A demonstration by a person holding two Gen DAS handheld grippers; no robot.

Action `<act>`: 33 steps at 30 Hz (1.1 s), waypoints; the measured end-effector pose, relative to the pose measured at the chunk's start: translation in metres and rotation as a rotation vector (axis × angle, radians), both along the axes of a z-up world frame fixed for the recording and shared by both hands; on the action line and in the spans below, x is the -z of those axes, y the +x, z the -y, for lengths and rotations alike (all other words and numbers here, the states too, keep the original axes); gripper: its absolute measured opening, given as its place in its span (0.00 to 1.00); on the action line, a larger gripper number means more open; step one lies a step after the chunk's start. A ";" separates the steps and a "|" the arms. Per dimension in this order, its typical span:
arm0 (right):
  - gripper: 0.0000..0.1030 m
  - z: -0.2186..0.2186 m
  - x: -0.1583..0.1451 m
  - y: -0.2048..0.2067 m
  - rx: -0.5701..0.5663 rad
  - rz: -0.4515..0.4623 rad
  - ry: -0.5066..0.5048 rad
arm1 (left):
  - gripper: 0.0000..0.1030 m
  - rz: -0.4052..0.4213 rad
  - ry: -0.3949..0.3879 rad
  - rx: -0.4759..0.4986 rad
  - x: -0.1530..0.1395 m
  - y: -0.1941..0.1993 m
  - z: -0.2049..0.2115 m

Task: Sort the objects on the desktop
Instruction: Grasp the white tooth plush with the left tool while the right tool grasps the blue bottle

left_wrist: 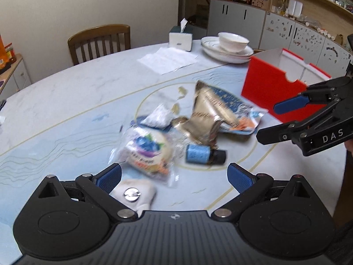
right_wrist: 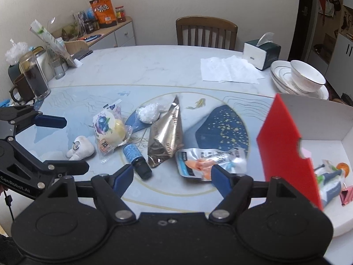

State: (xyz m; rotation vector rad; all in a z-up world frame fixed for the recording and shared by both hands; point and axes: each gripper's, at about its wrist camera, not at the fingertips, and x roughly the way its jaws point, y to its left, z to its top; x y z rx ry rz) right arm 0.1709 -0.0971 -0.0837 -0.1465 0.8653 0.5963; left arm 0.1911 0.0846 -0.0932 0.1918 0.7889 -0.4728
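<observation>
Loose items lie mid-table: a blueberry bun packet (right_wrist: pixel 109 130) (left_wrist: pixel 146 151), a white tooth-shaped plush with a metal ring (right_wrist: pixel 79 150) (left_wrist: pixel 134 193), a small blue-labelled bottle (right_wrist: pixel 136 161) (left_wrist: pixel 204 153), a silver foil pouch (right_wrist: pixel 166 138) (left_wrist: pixel 204 116), a blue-orange snack packet (right_wrist: pixel 209 160) (left_wrist: pixel 233 110) and a crumpled white wad (right_wrist: pixel 149 112) (left_wrist: pixel 158 117). My left gripper (left_wrist: pixel 174 176) is open and empty, just above the bun packet and plush. My right gripper (right_wrist: pixel 172 175) is open and empty, over the bottle and the snack packet.
A red-and-white box (right_wrist: pixel 284 145) (left_wrist: pixel 269 86) at the right holds several sorted items. Stacked plates with a bowl (right_wrist: pixel 302 78), a tissue box (right_wrist: pixel 261 52), paper sheets (right_wrist: pixel 229 69) and a chair (right_wrist: pixel 206 31) stand behind. Jars and a mug (right_wrist: pixel 33 79) crowd the far left.
</observation>
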 end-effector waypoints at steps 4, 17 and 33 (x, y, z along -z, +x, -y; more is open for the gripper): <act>0.75 -0.016 0.010 0.004 -0.012 -0.005 -0.023 | 1.00 -0.004 0.027 -0.011 0.014 0.008 -0.006; 0.73 -0.061 0.039 0.011 -0.104 -0.066 -0.079 | 0.99 -0.052 0.054 -0.031 0.041 0.019 -0.027; 0.63 -0.082 0.055 0.016 -0.130 -0.131 -0.095 | 0.78 -0.077 0.035 -0.067 0.052 0.021 -0.038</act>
